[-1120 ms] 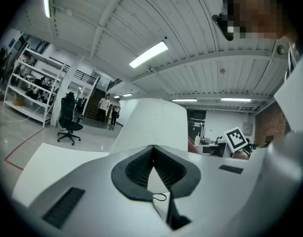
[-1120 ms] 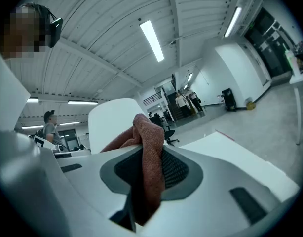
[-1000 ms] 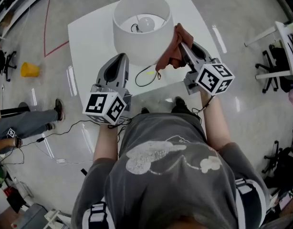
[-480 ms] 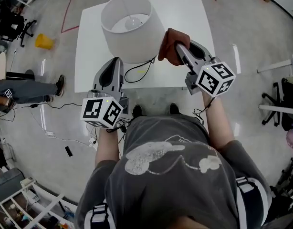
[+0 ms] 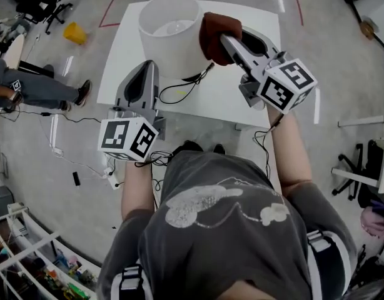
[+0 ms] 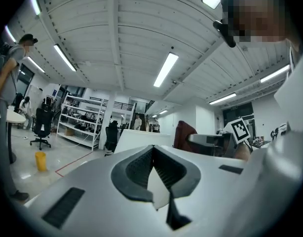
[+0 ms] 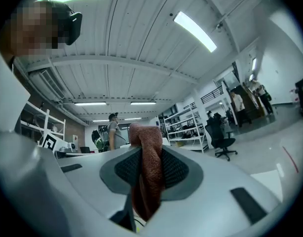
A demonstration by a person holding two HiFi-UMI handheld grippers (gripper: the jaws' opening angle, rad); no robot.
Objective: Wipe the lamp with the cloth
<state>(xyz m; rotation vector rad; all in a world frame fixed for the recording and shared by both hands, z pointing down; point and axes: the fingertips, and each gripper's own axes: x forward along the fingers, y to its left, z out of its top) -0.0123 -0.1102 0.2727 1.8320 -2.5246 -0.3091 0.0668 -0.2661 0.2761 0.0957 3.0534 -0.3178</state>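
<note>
In the head view, the lamp [image 5: 170, 42] stood at the upper centre of the frame on a white table [image 5: 242, 95]. The open top of its white shade faced the camera, and a pale bulb showed faintly inside. A black cable [image 5: 182, 87] ran out from under the shade and looped across the tabletop towards the frame's lower edge.

The right gripper [image 5: 229, 42] reached in from the right of the frame. Its jaws were closed on a reddish-brown cloth [image 5: 216, 35], which was bunched around the tips and lay against the upper right side of the shade. The right gripper view showed the right gripper [image 7: 147, 154] with its two dark pads pressed on the cloth [image 7: 147, 181]. The cloth stood up above the jaw tips in a thick fold and hung down below them.

The left gripper [image 5: 149, 69] pointed up the frame, with its tips just beside the lower left of the shade; whether they touched it could not be told. In the left gripper view, the left gripper [image 6: 152, 149] had its pads meeting at the tips, with nothing gripped between them. Beyond the pads, the lamp [image 6: 141, 138] appeared as a pale shape at mid-frame, with the cloth [image 6: 183, 135] just to its right.

A small yellow object [image 5: 74, 33] sat on the floor at the upper left, well apart from the table. A person's legs [image 5: 42, 92] came in from the left edge.
</note>
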